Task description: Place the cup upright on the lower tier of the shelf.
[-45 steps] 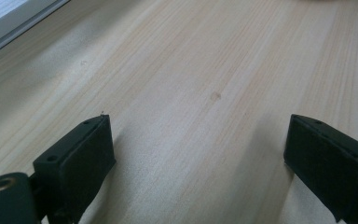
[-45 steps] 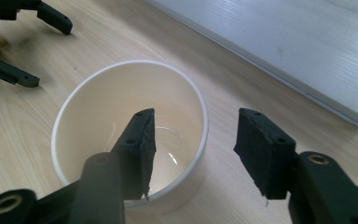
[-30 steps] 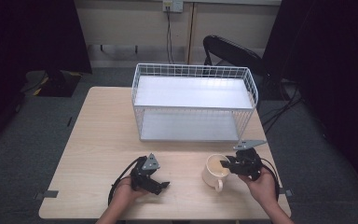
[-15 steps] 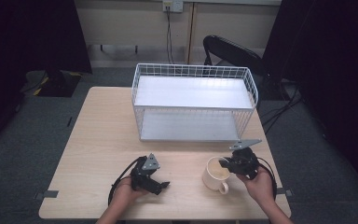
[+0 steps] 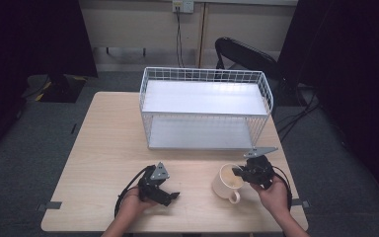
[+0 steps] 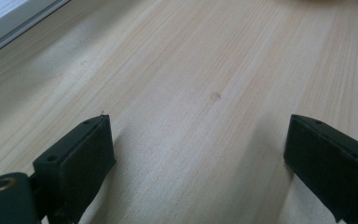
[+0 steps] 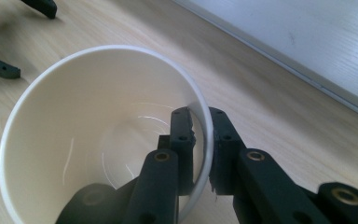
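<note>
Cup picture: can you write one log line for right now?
right tongs: just closed, pinching round cream ceramic cup wall | left tongs: open, over light wooden table | white wire rack: behind

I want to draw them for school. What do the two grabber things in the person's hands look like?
Both are black. The left gripper and the right gripper each have two flat, blocky jaws with small screw holes and brass-coloured rivets. A grey three-cornered plate sits on top of each, and a black cable loops from the back. No sleeves show on the forearms.

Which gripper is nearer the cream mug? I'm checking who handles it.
Right. The right gripper is clamped on the cream mug, one jaw inside its rim, one outside. The left gripper rests open on the table beside it, apart.
</note>
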`<move>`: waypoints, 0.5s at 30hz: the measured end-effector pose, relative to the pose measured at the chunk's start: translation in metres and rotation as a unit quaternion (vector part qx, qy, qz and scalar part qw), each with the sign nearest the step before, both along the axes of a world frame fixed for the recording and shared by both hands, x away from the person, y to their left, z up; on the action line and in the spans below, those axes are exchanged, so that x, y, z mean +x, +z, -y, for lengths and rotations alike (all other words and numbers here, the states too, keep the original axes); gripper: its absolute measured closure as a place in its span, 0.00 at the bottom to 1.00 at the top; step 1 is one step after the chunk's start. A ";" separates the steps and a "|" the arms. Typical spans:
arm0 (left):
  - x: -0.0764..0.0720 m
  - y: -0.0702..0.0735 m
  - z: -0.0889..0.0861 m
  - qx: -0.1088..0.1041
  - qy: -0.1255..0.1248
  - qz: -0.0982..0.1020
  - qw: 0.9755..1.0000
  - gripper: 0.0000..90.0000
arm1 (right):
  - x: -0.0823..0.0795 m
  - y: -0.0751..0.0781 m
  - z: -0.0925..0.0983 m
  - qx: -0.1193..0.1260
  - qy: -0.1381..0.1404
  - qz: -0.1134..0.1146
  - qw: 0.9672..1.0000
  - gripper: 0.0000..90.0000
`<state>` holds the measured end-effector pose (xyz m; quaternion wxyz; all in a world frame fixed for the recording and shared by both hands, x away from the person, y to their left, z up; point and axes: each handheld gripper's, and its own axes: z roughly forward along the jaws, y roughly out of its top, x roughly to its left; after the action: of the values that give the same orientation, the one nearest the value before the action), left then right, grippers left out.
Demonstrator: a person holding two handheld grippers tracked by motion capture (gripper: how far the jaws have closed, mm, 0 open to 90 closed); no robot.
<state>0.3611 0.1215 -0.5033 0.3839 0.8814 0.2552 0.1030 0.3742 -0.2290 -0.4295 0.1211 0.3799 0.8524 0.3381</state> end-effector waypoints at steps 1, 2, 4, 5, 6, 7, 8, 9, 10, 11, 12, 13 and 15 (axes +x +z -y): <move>0.000 0.000 0.000 0.000 0.000 0.000 1.000 0.09 | 0.001 0.001 0.000 0.004 -0.002 0.001 1.000 0.92; 0.000 0.000 0.000 0.000 0.000 0.000 1.000 0.09 | 0.001 0.002 0.000 0.006 -0.005 0.002 1.000 0.92; 0.000 0.000 0.000 0.000 0.000 0.000 1.000 0.09 | 0.004 0.005 -0.001 0.010 -0.013 0.012 1.000 0.92; 0.000 0.000 0.000 0.000 0.000 0.000 1.000 0.09 | 0.005 0.006 -0.001 0.011 -0.016 0.016 1.000 0.92; 0.000 0.000 0.000 0.000 0.000 0.000 1.000 0.09 | 0.006 0.007 -0.002 0.012 -0.019 0.020 1.000 0.92; 0.000 0.000 0.000 0.000 0.000 0.000 1.000 0.09 | 0.006 0.007 -0.002 0.012 -0.019 0.020 1.000 0.92; 0.000 0.000 0.000 0.000 0.000 0.000 1.000 0.09 | 0.006 0.007 -0.002 0.013 -0.023 0.022 0.999 0.92; 0.000 0.000 0.000 0.000 0.000 0.000 1.000 0.09 | 0.007 0.008 -0.002 0.014 -0.026 0.026 0.999 0.92; 0.000 0.000 0.000 0.000 0.000 0.000 1.000 0.09 | 0.010 0.009 -0.003 0.017 -0.034 0.031 0.999 0.92; 0.000 0.000 0.000 0.000 0.000 0.000 1.000 0.09 | 0.010 0.009 -0.003 0.017 -0.034 0.031 0.999 0.92; 0.000 0.000 0.000 0.000 0.000 0.000 1.000 0.09 | 0.011 0.009 -0.004 0.015 -0.038 0.033 0.999 0.92; 0.000 0.000 0.000 0.000 0.000 0.000 1.000 0.09 | 0.012 0.010 -0.005 0.015 -0.042 0.037 0.998 0.92; 0.000 0.000 0.000 0.000 0.000 0.000 1.000 0.09 | 0.016 0.010 -0.006 0.018 -0.050 0.041 0.998 0.92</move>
<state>0.3611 0.1216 -0.5033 0.3837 0.8815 0.2550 0.1029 0.3897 -0.2225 -0.4190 0.1661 0.4101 0.8204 0.3623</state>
